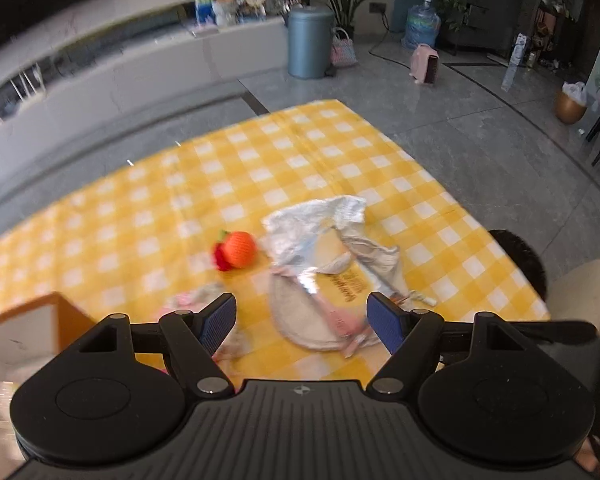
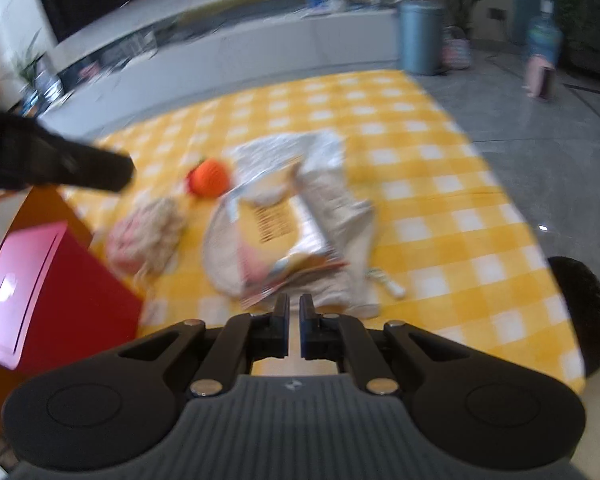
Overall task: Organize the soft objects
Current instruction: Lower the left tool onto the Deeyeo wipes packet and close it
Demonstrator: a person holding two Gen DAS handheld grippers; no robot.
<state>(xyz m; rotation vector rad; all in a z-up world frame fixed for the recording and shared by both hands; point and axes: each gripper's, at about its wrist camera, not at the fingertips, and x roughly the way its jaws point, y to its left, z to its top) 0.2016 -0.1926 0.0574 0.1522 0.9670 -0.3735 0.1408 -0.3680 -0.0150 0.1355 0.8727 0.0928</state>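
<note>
Left wrist view shows a yellow checked cloth [image 1: 140, 216] with an orange ball [image 1: 239, 249] beside crumpled baby clothes [image 1: 328, 264]; an orange box [image 1: 40, 320] sits near left. Left gripper [image 1: 302, 320] hangs above, fingers wide apart, empty. Right gripper [image 2: 294, 312] fingers nearly together, holding nothing. Bare cloth lies beyond.

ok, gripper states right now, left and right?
Left gripper: jaws wide open, holding nothing.
Right gripper: jaws nearly shut, nothing visible between them.
</note>
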